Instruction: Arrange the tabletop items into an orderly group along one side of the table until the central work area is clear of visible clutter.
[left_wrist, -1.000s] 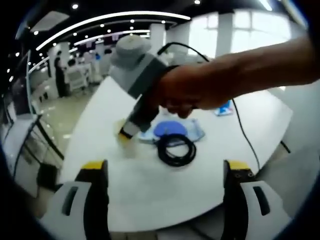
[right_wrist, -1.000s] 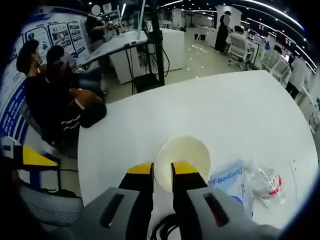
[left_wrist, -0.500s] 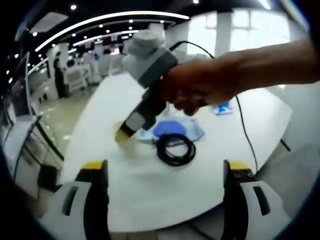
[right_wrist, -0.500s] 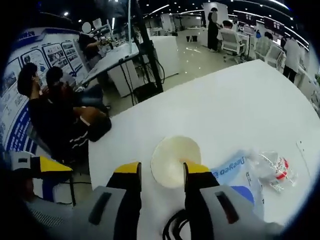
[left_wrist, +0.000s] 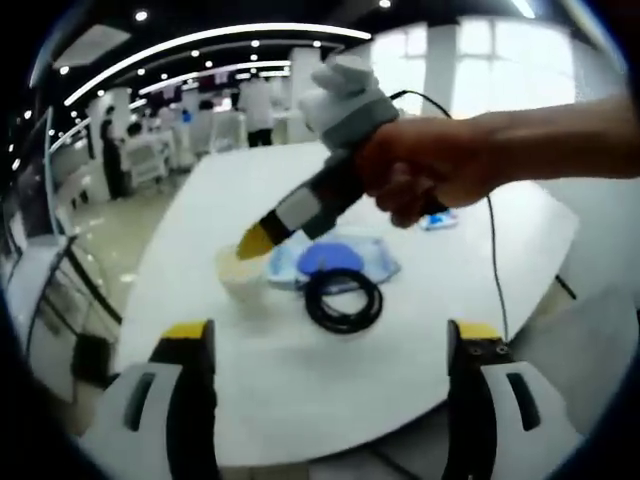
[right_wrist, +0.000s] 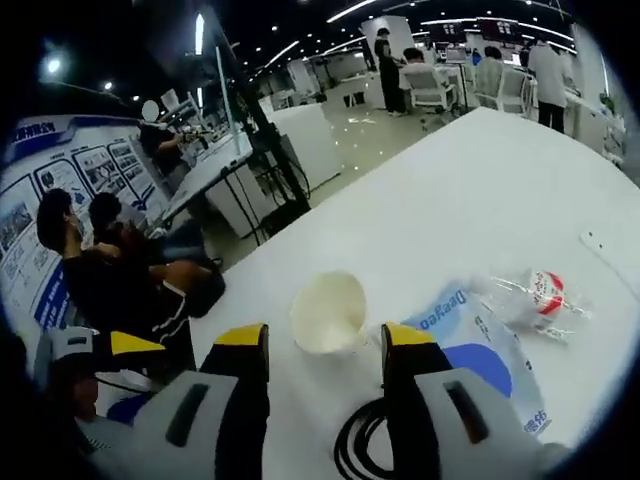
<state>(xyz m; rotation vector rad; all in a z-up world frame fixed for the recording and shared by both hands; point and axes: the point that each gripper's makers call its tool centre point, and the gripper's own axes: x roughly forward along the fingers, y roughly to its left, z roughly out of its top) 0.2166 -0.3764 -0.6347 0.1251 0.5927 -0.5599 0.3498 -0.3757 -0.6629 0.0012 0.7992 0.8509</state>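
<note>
The cream cup (right_wrist: 328, 312) stands on the desk (right_wrist: 480, 190) just ahead of the right tongs (right_wrist: 325, 345), parted and empty, far nearer than the wide-open, empty left tongs (left_wrist: 330, 335).

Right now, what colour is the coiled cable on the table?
Black. The coiled cable shows best in the left gripper view, lying beside the blue-and-white bag.
</note>
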